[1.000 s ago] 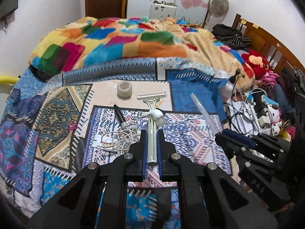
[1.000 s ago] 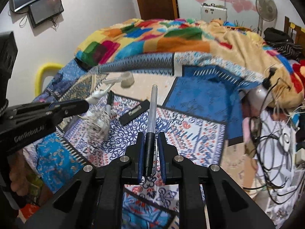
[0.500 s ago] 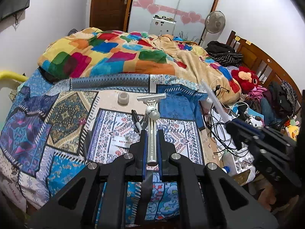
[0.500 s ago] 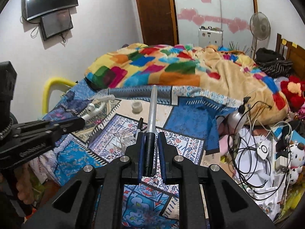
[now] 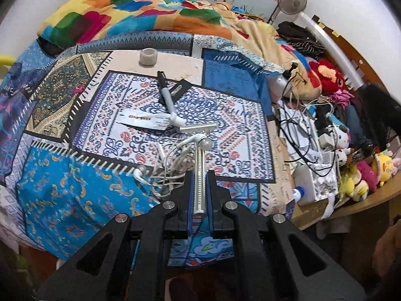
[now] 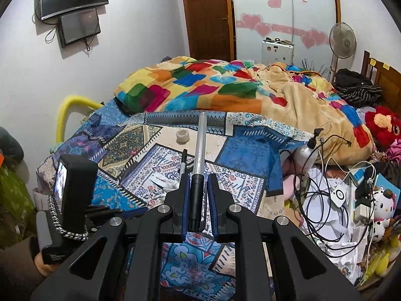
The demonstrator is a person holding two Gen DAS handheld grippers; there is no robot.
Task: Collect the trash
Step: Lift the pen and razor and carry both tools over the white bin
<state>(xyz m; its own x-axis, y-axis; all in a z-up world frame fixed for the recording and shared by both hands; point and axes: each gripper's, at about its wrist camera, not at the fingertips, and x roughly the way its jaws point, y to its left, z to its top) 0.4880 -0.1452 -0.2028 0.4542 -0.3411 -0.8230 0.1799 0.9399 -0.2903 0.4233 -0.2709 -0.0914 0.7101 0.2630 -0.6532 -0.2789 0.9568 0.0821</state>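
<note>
My left gripper (image 5: 199, 175) is shut on the handle of a silver razor (image 5: 199, 148), with white earphones (image 5: 173, 161) tangled round it and hanging over the bed. My right gripper (image 6: 198, 178) is shut on the black end of a clear pen tube (image 6: 201, 140), held above the bed; the tube also shows at the upper right of the left wrist view (image 5: 330, 42). On the patterned bedspread (image 5: 75, 188) lie a black and white pen (image 5: 165, 92), a flat white wrapper (image 5: 142, 121), a small black strip (image 5: 179, 89) and a roll of tape (image 5: 148, 57).
A colourful blanket (image 6: 213, 87) is heaped at the far end of the bed. To the right lie tangled cables (image 6: 323, 180), papers, bottles and plush toys (image 5: 363, 173). The left gripper's body (image 6: 72, 190) shows at the left of the right wrist view. A fan (image 6: 342, 41) stands at the back.
Both grippers have drawn back and up from the bed with their objects. The left view now looks down at the bedspread; the earphones have lifted along with the razor.
</note>
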